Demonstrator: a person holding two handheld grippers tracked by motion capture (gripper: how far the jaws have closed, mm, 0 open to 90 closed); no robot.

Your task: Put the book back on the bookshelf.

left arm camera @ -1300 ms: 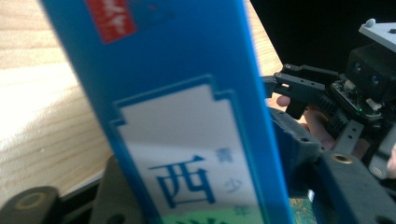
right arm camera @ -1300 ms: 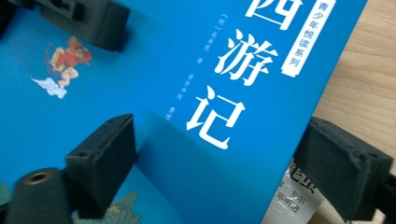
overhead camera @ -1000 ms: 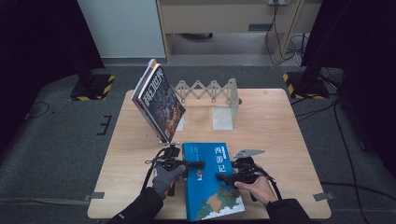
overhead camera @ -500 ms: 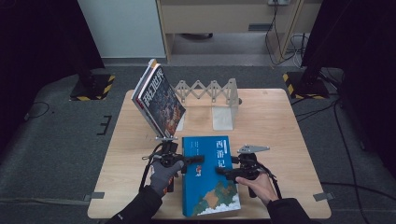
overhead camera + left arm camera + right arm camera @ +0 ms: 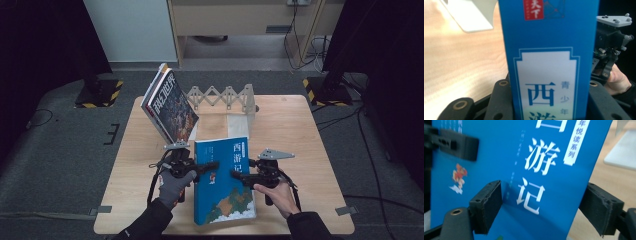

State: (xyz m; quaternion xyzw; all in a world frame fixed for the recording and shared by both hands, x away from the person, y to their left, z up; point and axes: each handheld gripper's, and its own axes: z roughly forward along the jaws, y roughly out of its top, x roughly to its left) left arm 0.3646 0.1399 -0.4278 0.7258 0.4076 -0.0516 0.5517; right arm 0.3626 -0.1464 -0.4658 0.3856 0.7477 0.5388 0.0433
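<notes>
Near the front edge of the wooden table, a blue book with white characters on its cover, lifted a bit and pinched from both sides. On its left edge, the left gripper, jaws clamped across the book's thickness after just closing a little more, spine squeezed between the black pads in the left gripper view. On the right edge, the right gripper, jaws also just narrowed, one black pad flat on the cover and the other behind the page edge in the right gripper view, so gripping too. Gloved left hand and bare right hand coming in from the bottom. Further back, another book propped tilted against a folding expandable rack, well apart from the blue one. Beside that rack, a pale bookend plate flat on the table.
</notes>
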